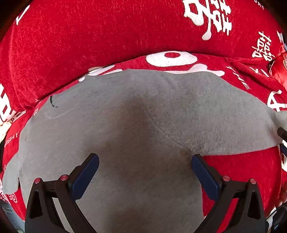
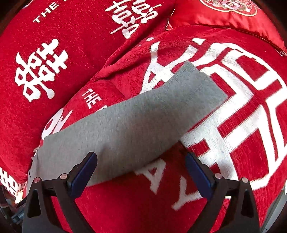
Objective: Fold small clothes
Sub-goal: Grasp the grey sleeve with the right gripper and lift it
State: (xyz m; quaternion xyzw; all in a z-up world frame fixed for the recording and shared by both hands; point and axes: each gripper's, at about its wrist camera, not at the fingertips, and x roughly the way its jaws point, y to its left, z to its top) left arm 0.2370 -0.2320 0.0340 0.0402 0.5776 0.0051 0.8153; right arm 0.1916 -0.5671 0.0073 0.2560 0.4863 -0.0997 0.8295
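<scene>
A red cover [image 1: 75, 41] with white characters spreads on every side of the fingers, rising as a back cushion beyond them; a shiny embroidered pillow [image 2: 227, 12] sits far ahead and right of the right gripper. The grey garment [image 1: 136, 116] lies flat on that cover. The left gripper [image 1: 145, 161] hangs over it, fingers spread wide, holding nothing. The right gripper [image 2: 140, 158], equally wide and empty, has the garment's sleeve [image 2: 136, 121] running from under its left finger [image 2: 84, 172] diagonally ahead to the right.
</scene>
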